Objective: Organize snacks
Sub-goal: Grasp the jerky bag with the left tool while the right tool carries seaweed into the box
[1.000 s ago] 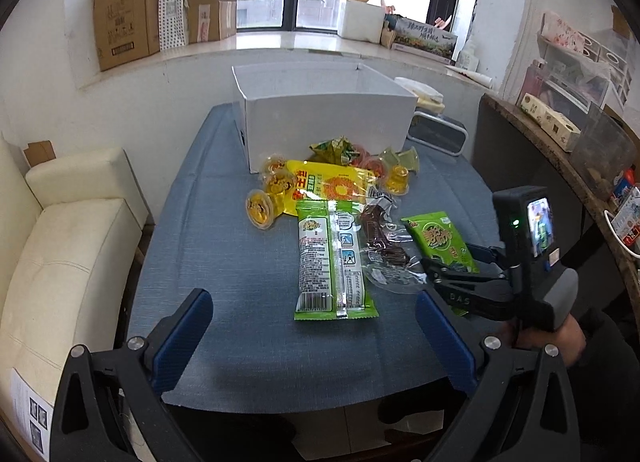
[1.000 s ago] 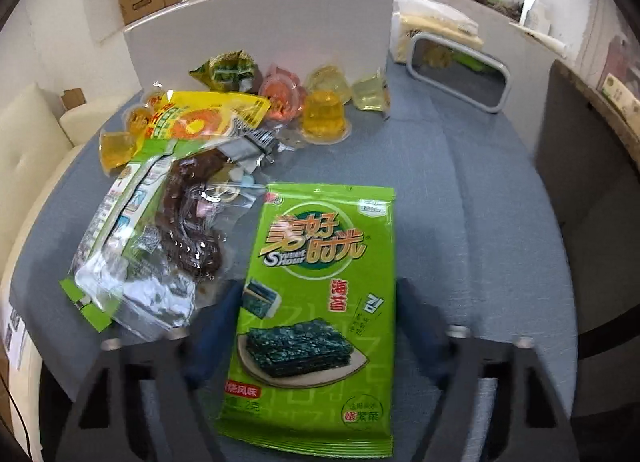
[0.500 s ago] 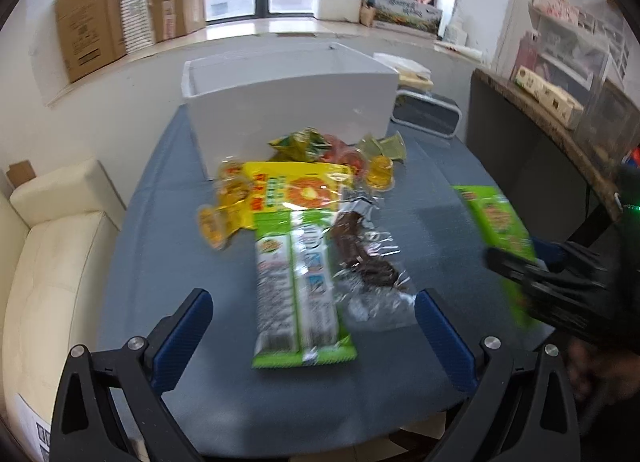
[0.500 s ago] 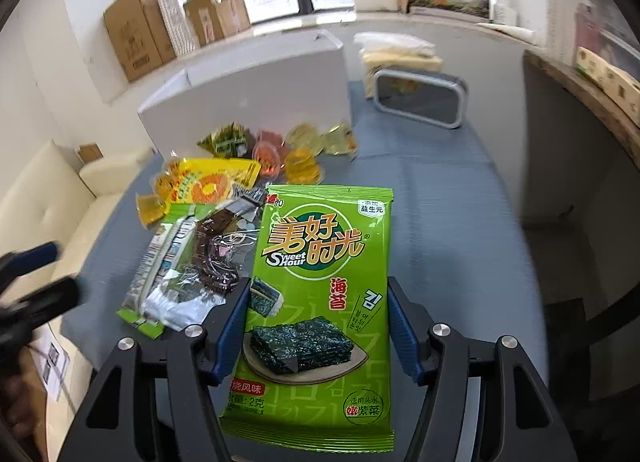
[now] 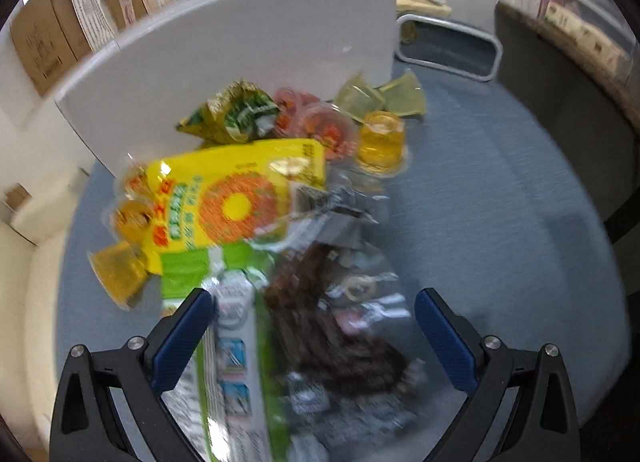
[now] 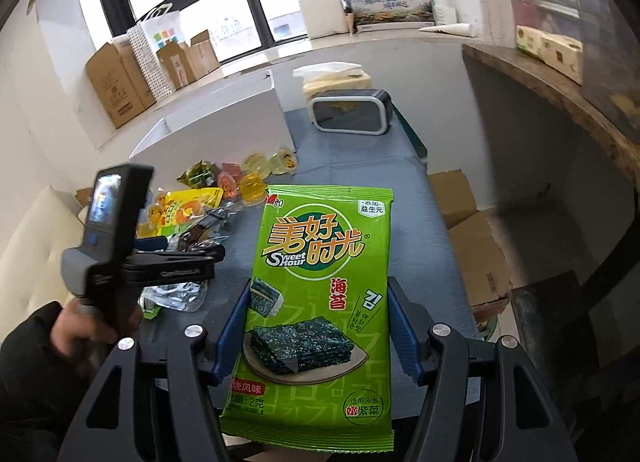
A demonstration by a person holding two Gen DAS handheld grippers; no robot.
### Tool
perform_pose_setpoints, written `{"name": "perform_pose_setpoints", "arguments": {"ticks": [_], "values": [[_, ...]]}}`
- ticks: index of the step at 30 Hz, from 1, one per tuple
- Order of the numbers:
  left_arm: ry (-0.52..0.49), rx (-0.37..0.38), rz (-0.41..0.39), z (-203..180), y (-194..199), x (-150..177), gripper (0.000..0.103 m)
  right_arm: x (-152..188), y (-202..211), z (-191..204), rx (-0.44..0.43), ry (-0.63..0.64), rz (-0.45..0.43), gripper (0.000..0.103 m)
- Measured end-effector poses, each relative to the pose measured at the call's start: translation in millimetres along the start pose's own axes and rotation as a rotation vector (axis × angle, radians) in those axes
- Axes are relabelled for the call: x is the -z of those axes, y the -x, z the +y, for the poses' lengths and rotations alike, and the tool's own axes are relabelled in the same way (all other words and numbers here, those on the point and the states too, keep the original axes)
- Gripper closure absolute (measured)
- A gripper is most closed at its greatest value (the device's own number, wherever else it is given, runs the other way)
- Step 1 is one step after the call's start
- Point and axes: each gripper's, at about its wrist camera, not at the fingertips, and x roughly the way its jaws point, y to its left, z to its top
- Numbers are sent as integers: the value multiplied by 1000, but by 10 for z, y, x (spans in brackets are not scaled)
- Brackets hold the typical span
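Tongs on the right (image 6: 316,326) are pinching the green seaweed packet (image 6: 320,294) by its two long edges, blue pads pressing both sides, packet lifted clear of the table (image 6: 432,238) and hanging flat between the fingers, long axis running straight out along the tongs toward the white box (image 6: 224,118). That box is lying ahead and slightly left of the held packet, open top facing up, so the likely drop means carrying forward over the snack pile. Left tongs (image 5: 316,338) are spread wide with nothing pressed, and are straddling the near ends of two packs: the long green-and-white pack (image 5: 236,366) by the left pad and the clear bag of dark brown strips (image 5: 340,342) toward the middle, both with long axes running roughly away from the tongs toward the box wall (image 5: 240,58). Left hand (image 6: 80,326) is the nearer one to this pile. Beyond them the yellow sunflower-print pouch (image 5: 236,198) is lying crosswise, glossy film, with small jelly cups (image 5: 380,138) of amber and orange around it and a crinkled green-gold sachet (image 5: 232,114) near the wall. Packs are all thin, slick, crinkly plastic; the clear bag looks limp and lumpy, likely slippery to pinch. Cups are rigid, round, foil-lidded. Table covering is a blue woven-looking cloth. Left view is motion-blurred, so whether the pads are touching film is unclear.
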Motion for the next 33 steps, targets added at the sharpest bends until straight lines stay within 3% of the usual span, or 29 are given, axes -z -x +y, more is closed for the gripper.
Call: {"name": "perform_pose_setpoints", "arguments": {"ticks": [5,7,9,14,24,28,33], "values": [[-31,-37,-12,-55,-32,-11,5,-11,-60,-57,-5,-16,7,35],[-44,-46,-32,-88,4,-3,25,-8,-75,-58,-11,-15,9,35],[-53,-62,-34,-119,11,-11,25,-10,-106,-46,-17,-14,14,35],[-32,-19,-40,-39,77,-35,25,-1,-132,-57,-25,-15,18,35],[32,55,-227,296,923,-43,25,-130,-251,62,-46,21,23,35],[85,52,-298,586,1204,-203,25,-419,-387,285,-73,91,-3,35],[138,27,-341,975,1282,-541,25,-1013,-645,713,-126,191,-60,35]]}}
